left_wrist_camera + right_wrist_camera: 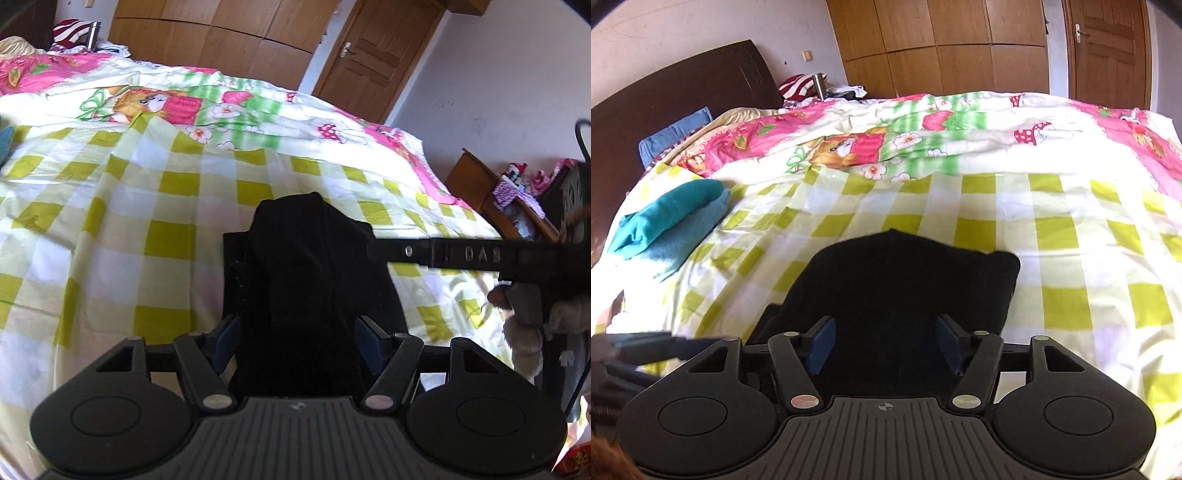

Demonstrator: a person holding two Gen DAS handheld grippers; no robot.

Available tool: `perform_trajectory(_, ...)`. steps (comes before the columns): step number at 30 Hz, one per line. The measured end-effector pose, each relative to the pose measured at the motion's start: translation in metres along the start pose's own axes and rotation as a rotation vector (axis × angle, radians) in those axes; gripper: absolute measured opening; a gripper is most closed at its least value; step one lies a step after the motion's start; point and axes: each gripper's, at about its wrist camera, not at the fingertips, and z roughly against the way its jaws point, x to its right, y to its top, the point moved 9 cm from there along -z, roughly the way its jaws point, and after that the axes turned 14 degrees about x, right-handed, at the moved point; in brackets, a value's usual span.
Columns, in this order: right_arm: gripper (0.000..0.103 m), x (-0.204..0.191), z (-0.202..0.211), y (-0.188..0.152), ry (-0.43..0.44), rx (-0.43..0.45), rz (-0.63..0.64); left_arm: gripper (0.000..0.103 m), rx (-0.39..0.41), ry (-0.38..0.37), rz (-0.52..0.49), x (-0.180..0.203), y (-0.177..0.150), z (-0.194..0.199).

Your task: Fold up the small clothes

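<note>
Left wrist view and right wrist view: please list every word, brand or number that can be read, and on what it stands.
"DAS": raised letters on the black finger of the right gripper, seen in the left wrist view; they may be part of a longer word.
Right wrist view: no text to read.

A wide bed (1071, 258) carries everything, covered by a white sheet checked in yellow-green squares, with a pink, green and white cartoon-print quilt (960, 129) spread across its far half. A black, folded knit garment (905, 288) lies on the checked sheet near the bed's near edge. A teal folded cloth (665, 225) rests toward the left edge. By the dark headboard lies a blue pillow (672, 133).
</note>
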Motion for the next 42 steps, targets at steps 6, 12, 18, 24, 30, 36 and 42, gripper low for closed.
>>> perform_trajectory(6,0.065,-0.002,-0.063,0.010,-0.023,-0.092,-0.131,0.079,-0.013,0.002,-0.008,0.007,-0.027,-0.009)
perform_trajectory(12,0.069,-0.027,-0.087,-0.010,-0.116,-0.138,-0.092,0.079,-0.050,-0.001,-0.035,-0.002,-0.040,-0.016)
perform_trajectory(18,0.010,-0.020,-0.086,-0.008,-0.165,-0.147,-0.115,0.079,-0.099,-0.046,0.071,-0.014,-0.044,-0.017)
perform_trajectory(24,0.014,-0.032,-0.065,0.010,-0.159,-0.095,-0.001,0.079,-0.063,-0.058,0.056,-0.010,-0.039,-0.009)
perform_trajectory(30,0.066,-0.028,-0.068,0.002,-0.115,-0.115,-0.089,0.079,0.063,-0.069,0.026,-0.002,-0.015,0.010)
perform_trajectory(36,0.032,-0.032,-0.091,-0.017,-0.142,-0.184,-0.026,0.082,0.004,-0.004,0.032,-0.012,-0.021,-0.015)
perform_trajectory(42,0.010,-0.019,-0.081,-0.016,-0.110,-0.156,-0.114,0.080,0.031,-0.042,0.040,-0.008,-0.017,-0.012)
